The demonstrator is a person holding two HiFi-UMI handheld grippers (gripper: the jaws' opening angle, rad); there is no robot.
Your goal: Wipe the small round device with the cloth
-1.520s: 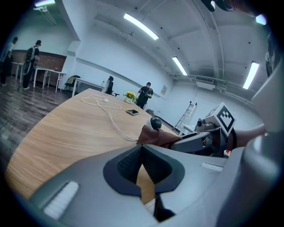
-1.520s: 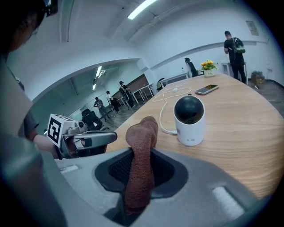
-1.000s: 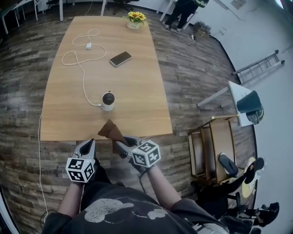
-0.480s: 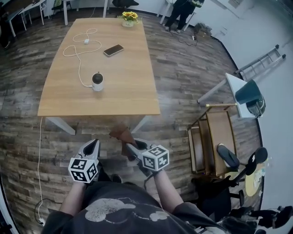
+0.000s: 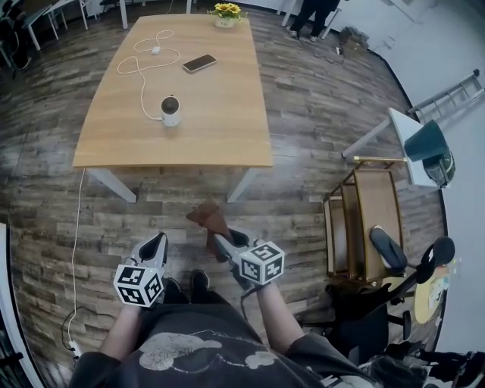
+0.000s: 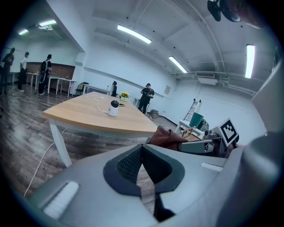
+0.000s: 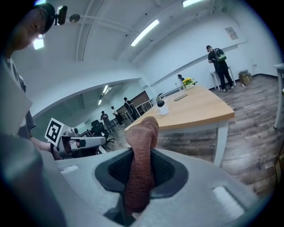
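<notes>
Cloth (image 7: 143, 133) pinched in right gripper (image 7: 142, 170) jaws, left gripper (image 6: 142, 165) jaws together

Bright, even ceiling strip lighting; strong fisheye bending at edges; near claw surfaces perhaps slightly soft.

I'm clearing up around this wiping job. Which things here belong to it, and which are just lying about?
For the job:
small round device, on the table
brown cloth, clamped in the right gripper

Lying about:
phone
flower pot
charger plug
</notes>
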